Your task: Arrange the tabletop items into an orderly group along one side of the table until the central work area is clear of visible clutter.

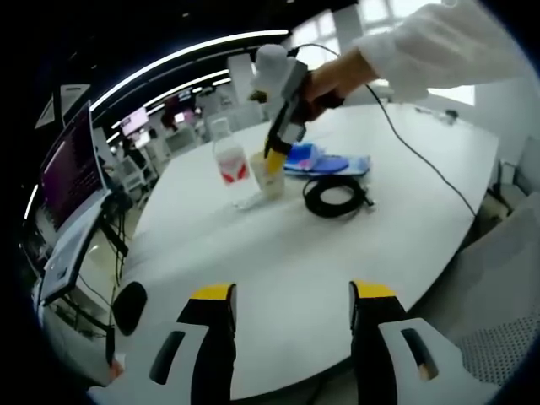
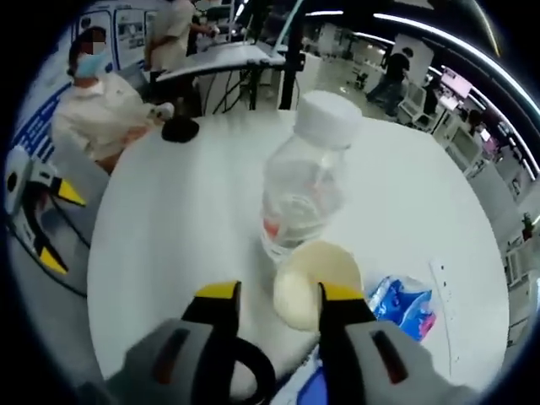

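The right gripper (image 2: 278, 297) stands open, its right jaw touching a small cream paper cup (image 2: 314, 283) beside a clear plastic bottle (image 2: 305, 190); the left gripper (image 1: 293, 297) is open, empty.

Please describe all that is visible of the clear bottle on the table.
The clear bottle stands upright on the white table. It looks like thin plastic with a white screw cap and a red-and-white label, and seems nearly empty. A pale cup sits right beside it, at the right tongs. Whether they touch is unclear.
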